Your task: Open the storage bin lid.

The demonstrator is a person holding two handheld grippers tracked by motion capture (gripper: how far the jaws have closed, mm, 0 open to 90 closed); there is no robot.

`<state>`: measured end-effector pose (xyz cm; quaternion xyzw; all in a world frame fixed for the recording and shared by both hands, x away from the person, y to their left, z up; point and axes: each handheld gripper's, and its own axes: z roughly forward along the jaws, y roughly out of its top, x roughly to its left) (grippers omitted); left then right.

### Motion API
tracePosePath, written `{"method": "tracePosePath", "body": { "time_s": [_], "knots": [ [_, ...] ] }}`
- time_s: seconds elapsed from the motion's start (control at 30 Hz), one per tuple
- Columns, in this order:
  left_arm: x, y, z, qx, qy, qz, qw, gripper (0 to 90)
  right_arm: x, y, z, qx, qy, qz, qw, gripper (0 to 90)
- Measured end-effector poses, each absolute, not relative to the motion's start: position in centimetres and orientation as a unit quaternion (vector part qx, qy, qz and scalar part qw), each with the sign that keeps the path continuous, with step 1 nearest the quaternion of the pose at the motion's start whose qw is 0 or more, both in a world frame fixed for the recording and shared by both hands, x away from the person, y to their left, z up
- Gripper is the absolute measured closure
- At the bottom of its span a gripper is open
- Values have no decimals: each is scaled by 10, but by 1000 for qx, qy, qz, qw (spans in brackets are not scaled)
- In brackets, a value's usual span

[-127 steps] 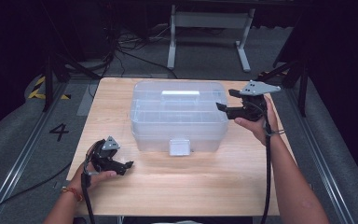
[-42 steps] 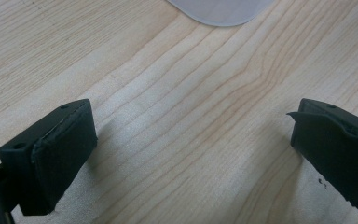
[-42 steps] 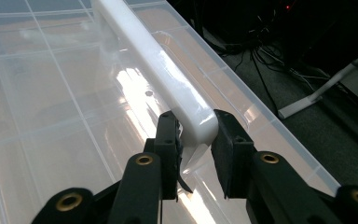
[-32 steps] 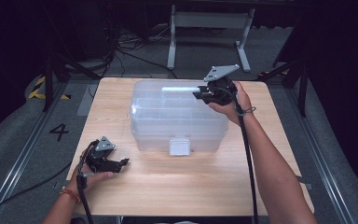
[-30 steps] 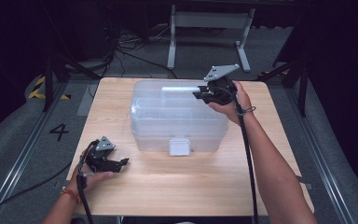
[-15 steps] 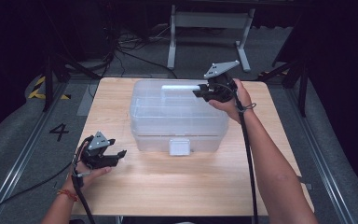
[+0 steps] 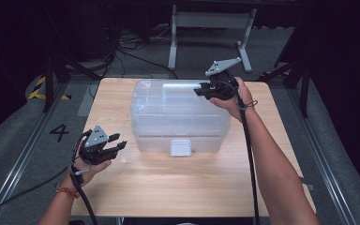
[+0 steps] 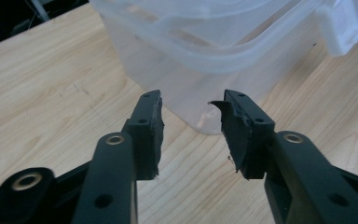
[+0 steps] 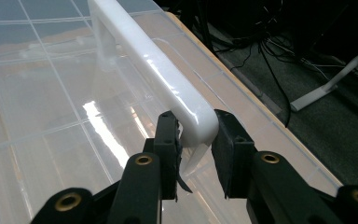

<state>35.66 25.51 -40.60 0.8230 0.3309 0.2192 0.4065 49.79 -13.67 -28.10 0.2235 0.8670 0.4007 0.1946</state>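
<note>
Box (image 7: pixel 180 117) sits mid-table, clear plastic. Right gripper (image 9: pixel 196 140) clamps its white handle (image 9: pixel 154 60) at the far right; left gripper (image 8: pixel 191 121) gapes empty beside the near-left corner. Likely next: lift by the handle.

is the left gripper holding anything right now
No: in the left gripper view the left gripper has its jaws apart with bare table between them, short of the clear plastic box.
</note>
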Motion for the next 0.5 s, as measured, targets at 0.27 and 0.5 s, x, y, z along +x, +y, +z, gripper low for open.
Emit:
{"method": "tracePosePath", "body": {
  "time_s": [0.27, 0.5],
  "knots": [
    [357, 243, -396, 826, 316, 226, 409, 747, 499, -136, -280, 224, 868, 398, 195, 724],
    [363, 240, -394, 819, 318, 217, 425, 796, 499, -136, -279, 223, 869, 395, 197, 723]
  ]
}}
